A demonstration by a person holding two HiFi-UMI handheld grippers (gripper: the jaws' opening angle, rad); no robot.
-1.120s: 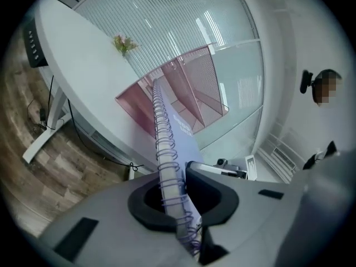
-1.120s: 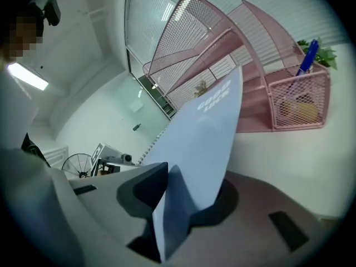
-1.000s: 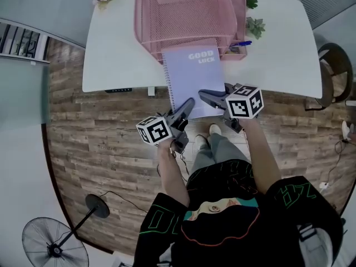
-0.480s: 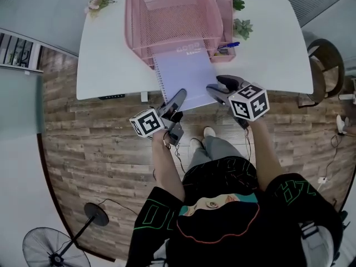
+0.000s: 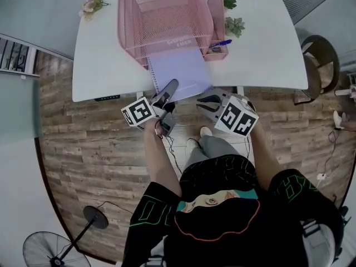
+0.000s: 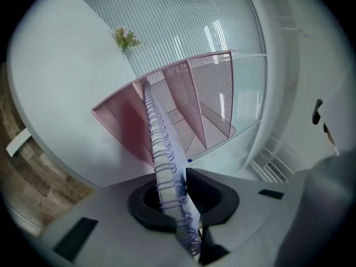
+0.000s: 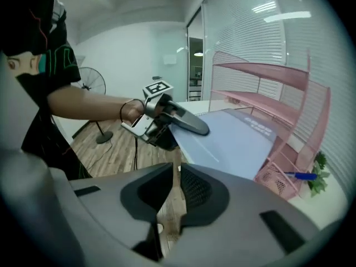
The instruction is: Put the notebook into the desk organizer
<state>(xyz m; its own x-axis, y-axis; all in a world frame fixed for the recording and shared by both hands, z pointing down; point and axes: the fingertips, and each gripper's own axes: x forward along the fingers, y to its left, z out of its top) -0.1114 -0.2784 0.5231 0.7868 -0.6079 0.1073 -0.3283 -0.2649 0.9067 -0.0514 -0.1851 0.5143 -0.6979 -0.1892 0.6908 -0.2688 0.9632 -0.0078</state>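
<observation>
1. Position of the workpiece: the lilac spiral-bound notebook [image 5: 181, 74] lies flat, with its far end inside the lowest tier of the pink wire-mesh desk organizer [image 5: 167, 15] and its near end overhanging the near edge of the white table [image 5: 261, 43]
2. Long axis: it runs from the person straight toward the organizer mouth, so the remaining travel is judged to be a push along that axis, away from the person
3. Left gripper [image 5: 168, 90]: the jaws are clamped on the notebook at its near-left corner, on the wire spiral; in the left gripper view the spiral [image 6: 164, 149] passes between the pads and leads straight into the organizer [image 6: 194, 93]
4. Right gripper [image 5: 207, 100]: the jaws are closing, a narrow gap shows between them and nothing stands in it. It sits just off the near-right corner of the notebook; in the right gripper view the cover [image 7: 233, 138] lies ahead and to the right of the jaws [image 7: 173, 191]
5. Nearer hand: the left gripper has the only hold, so it is judged to steer the push
6. Edges: the organizer's side walls flank the notebook closely on both sides, so any skew could catch a far corner on the mesh
7. Room: the tier beyond the cover looks unobstructed. The small side compartment holding a blue pen [image 5: 221, 42] stands to the right, clear of the path
</observation>
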